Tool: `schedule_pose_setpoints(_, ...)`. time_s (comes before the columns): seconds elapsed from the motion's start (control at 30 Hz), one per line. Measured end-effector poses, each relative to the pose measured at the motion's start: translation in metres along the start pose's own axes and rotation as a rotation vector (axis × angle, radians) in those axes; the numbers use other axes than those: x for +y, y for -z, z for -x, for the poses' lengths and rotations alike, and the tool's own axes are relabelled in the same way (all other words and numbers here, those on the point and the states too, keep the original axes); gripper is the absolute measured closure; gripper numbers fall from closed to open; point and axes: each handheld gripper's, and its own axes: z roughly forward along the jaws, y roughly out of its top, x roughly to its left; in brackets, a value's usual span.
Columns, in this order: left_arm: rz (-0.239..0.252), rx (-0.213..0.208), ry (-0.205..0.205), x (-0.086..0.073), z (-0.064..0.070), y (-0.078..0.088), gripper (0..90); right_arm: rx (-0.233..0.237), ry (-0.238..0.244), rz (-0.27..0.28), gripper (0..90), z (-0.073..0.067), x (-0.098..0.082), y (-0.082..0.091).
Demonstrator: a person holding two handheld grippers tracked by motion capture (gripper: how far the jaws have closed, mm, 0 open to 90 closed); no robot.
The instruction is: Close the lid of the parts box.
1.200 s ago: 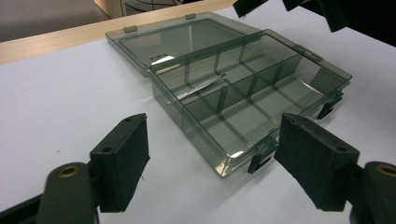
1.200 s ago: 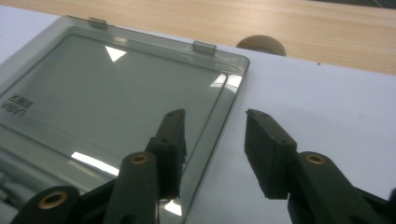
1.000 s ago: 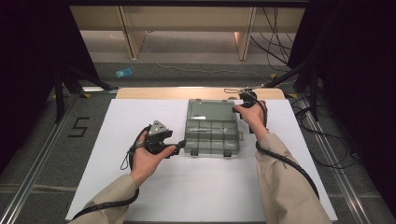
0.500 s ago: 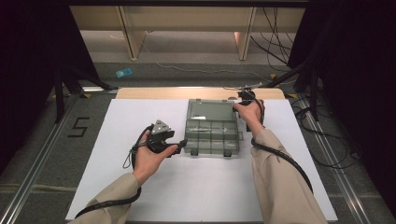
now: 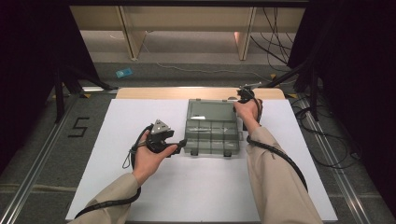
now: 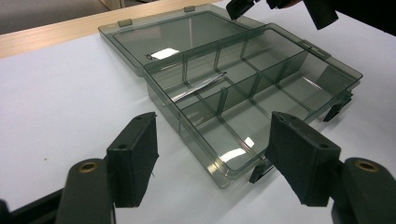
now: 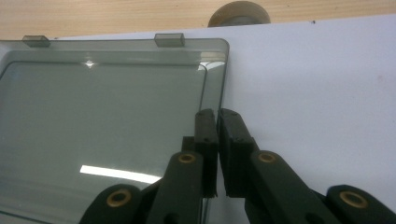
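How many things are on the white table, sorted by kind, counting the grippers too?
Smoky clear plastic compartment box, lid open flat: 1
Slim silvery metal piece lying in a compartment: 1
Black two-jaw grippers: 2, the left gripper open, the right gripper with fingers shut on the lid's edge
Total: 4
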Motion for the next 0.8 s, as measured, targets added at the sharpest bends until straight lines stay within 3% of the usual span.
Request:
schedule_pose_setpoints(0.23, 0.007, 0.006, 0.011, 0.0, -0.001, 0.0, 32.9, -0.05, -0.073, -0.005, 89.0, -0.007, -0.001, 0.001)
schedule_pose_setpoints(0.37, -0.003, 0.011, -0.003, 0.0, -0.004, 0.001, 32.8, -0.061, -0.067, 0.01, 89.4, -0.01, -0.002, 0.003)
schedule_pose_setpoints(0.4, 0.007, 0.01, 0.014, 0.0, -0.004, 0.0, 32.8, -0.061, -0.067, 0.015, 89.4, -0.01, -0.002, 0.003)
schedule_pose_setpoints(0.57, 0.008, 0.016, 0.008, 0.004, -0.01, 0.0, 32.9, -0.053, -0.063, 0.035, 89.6, -0.01, -0.003, 0.006)
schedule_pose_setpoints(0.7, 0.027, 0.036, 0.027, 0.013, -0.017, -0.003, 33.4, -0.047, -0.055, 0.058, 89.6, -0.01, -0.005, 0.009)
schedule_pose_setpoints(0.77, 0.019, 0.046, 0.016, 0.021, -0.023, -0.004, 33.9, -0.042, -0.05, 0.068, 89.7, -0.011, -0.005, 0.011)
schedule_pose_setpoints(0.8, 0.033, 0.051, 0.033, 0.025, -0.026, -0.006, 34.4, -0.037, -0.05, 0.074, 89.7, -0.011, -0.005, 0.012)
